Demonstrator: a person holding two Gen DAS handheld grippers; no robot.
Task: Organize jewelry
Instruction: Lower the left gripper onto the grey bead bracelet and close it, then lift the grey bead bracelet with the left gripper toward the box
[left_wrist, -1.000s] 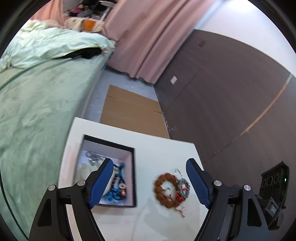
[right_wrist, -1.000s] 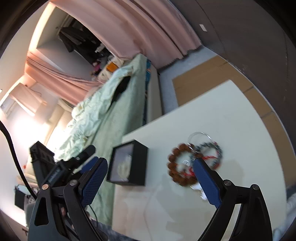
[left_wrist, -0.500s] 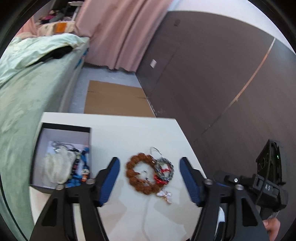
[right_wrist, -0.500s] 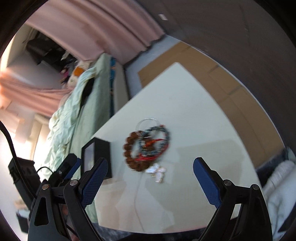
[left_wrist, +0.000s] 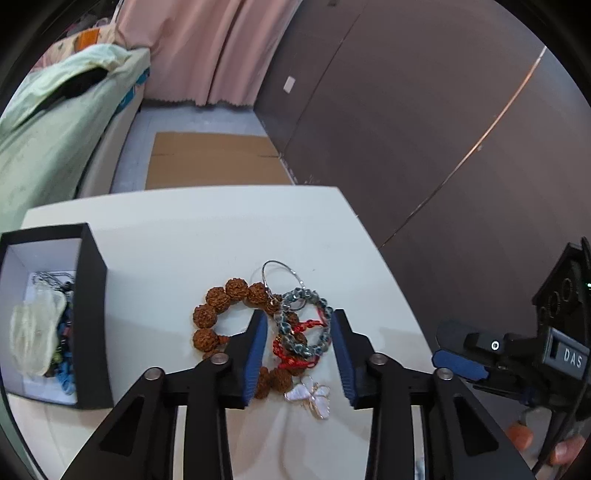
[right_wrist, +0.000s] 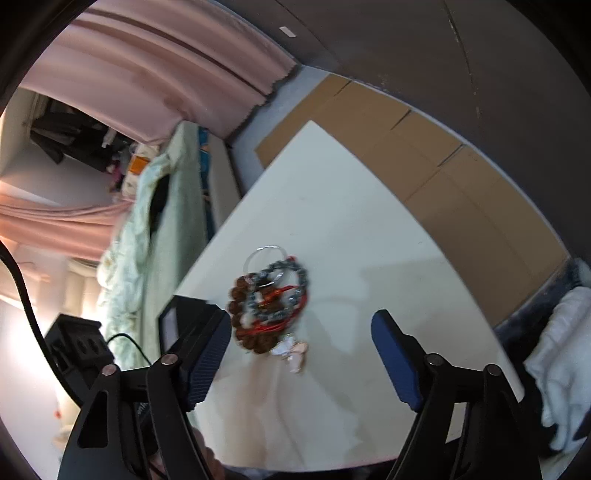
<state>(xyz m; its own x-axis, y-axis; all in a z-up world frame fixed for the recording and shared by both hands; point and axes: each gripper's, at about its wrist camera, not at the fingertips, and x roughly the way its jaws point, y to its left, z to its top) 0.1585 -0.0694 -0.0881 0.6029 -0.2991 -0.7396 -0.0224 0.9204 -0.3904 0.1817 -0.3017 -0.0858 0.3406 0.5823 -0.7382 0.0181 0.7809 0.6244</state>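
Left gripper (left_wrist: 297, 343) closing around grey bracelet (left_wrist: 308, 323) heaped with others on table (left_wrist: 207, 229), not yet pinching; right gripper (right_wrist: 301, 354) closing on nothing; best caught alone, then carried to box (left_wrist: 90, 295)

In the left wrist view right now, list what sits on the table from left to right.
black box → brown bead bracelet → grey-blue braided bracelet, overlapping the brown one's right side.
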